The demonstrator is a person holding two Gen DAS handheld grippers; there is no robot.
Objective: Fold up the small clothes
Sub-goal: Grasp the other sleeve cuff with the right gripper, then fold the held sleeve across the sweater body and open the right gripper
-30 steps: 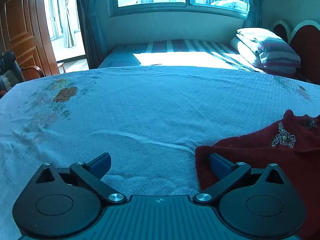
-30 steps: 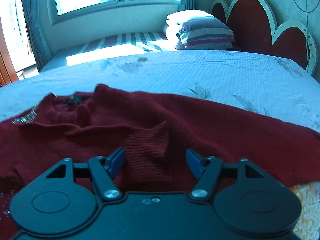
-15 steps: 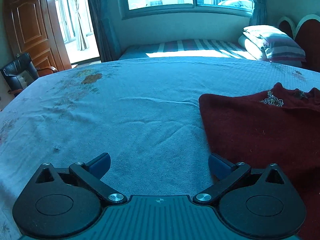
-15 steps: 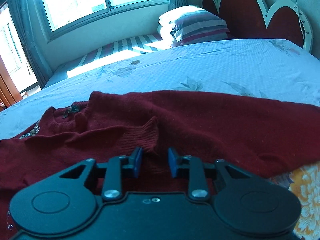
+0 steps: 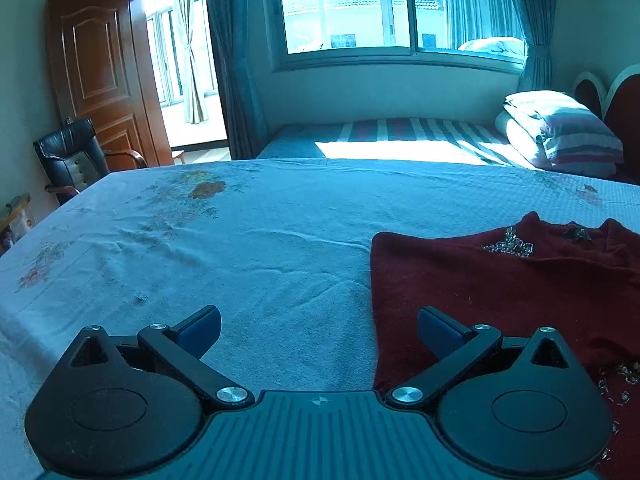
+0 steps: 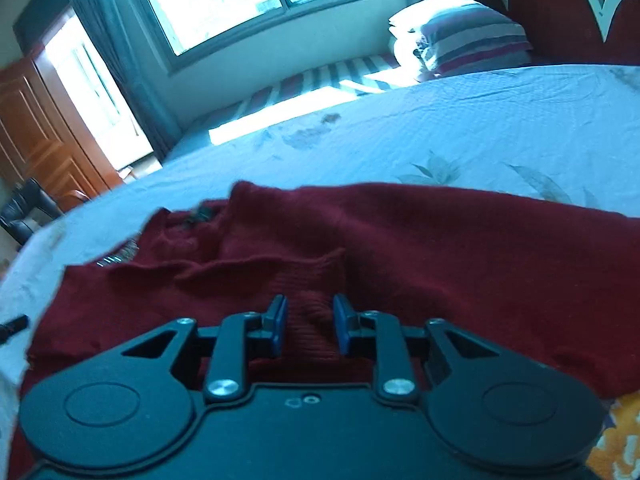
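A dark red knit sweater [image 5: 500, 280] with bead trim near the collar lies flat on the light blue bedspread [image 5: 260, 240]. My left gripper [image 5: 319, 326] is open and empty, held above the sweater's left edge, its right finger over the red knit. In the right wrist view the sweater [image 6: 440, 248] spreads across the bed. My right gripper [image 6: 310, 322] is shut on the ribbed sleeve cuff [image 6: 310, 292], which is folded over the sweater's body.
A second bed with a striped cover [image 5: 400, 136] and stacked pillows [image 5: 560, 136] stands by the window. A black chair [image 5: 72, 156] and a wooden door [image 5: 100, 76] are at the left. A red headboard [image 6: 560, 8] rises at the right.
My right gripper closed on the sleeve cuff and has tilted and lifted slightly. My left gripper has drawn back and up from the sweater's edge, still open.
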